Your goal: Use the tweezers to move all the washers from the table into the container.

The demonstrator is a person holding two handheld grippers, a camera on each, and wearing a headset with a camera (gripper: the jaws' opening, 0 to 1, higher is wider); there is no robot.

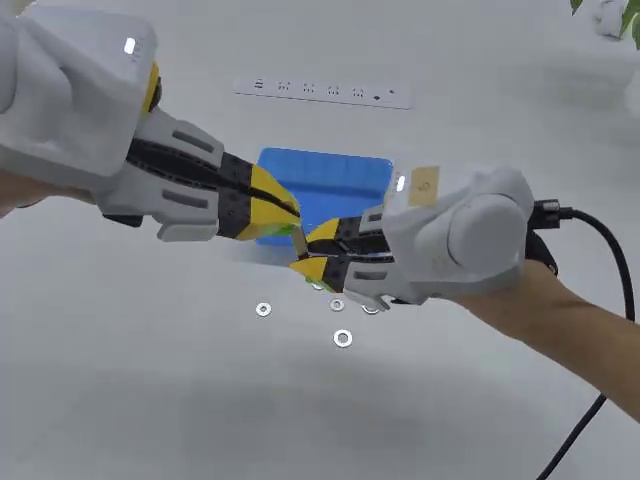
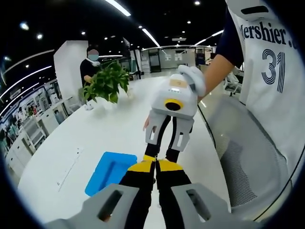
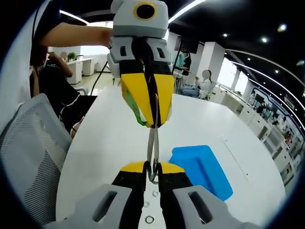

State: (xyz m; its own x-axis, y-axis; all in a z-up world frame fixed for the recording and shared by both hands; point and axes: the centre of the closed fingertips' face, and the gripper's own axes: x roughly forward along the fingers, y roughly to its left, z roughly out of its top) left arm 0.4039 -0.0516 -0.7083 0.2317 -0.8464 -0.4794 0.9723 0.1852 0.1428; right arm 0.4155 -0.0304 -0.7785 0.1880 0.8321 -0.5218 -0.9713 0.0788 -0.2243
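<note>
The left tool [image 1: 293,213], pressed shut on one end of the tweezers [image 3: 153,143], meets the right tool [image 1: 305,255] pinching the other end, so one should release only once the other grips firmly, tips aimed at the washers [image 1: 343,339] between the container [image 1: 325,178] and the near edge of the surface [image 1: 150,400]

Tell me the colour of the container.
The container is blue; the head view shows it best.
</note>
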